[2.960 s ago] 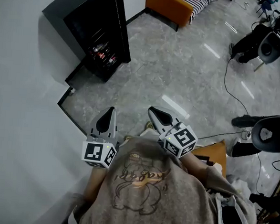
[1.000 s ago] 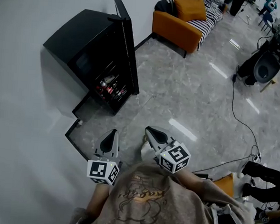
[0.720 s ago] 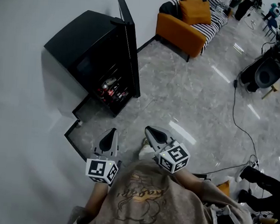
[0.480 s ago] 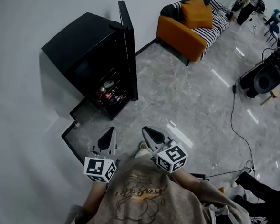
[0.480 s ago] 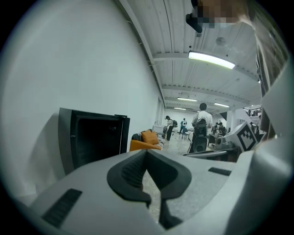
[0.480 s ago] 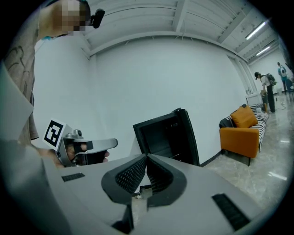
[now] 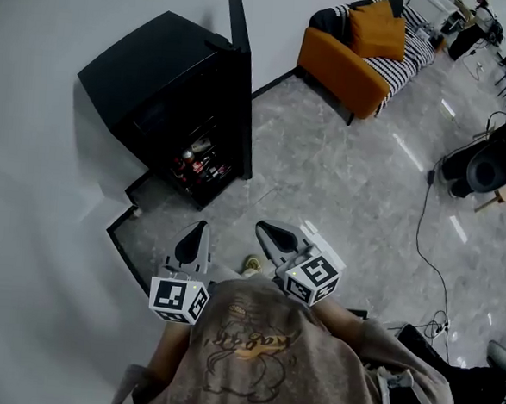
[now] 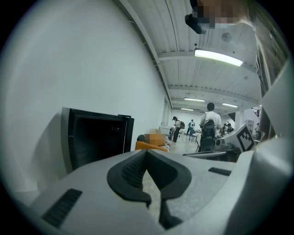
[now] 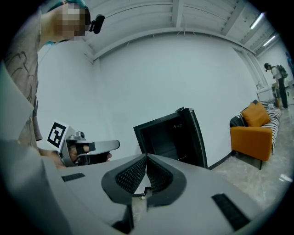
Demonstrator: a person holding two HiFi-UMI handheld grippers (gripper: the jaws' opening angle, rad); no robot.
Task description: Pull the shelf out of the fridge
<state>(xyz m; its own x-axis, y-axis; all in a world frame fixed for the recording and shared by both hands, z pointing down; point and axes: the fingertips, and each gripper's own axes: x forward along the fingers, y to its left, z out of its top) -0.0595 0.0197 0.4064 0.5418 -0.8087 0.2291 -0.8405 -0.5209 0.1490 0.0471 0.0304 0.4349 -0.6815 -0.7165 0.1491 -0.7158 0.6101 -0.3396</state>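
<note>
While the left gripper [image 7: 199, 229] and right gripper [image 7: 264, 229] are both pressed together on nothing, the open black fridge [image 7: 149, 86] stands well ahead, its shelf [image 7: 200, 164] low inside, nearer the left gripper.

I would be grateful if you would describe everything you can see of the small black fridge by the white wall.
The small black fridge is a low, boxy cabinet with a matte dark casing, standing upright on the grey marbled floor beside the white wall. Its door is swung wide open. The interior is dark; lower racks hold small red and pale containers, too small to identify. Nothing else touches it.
</note>
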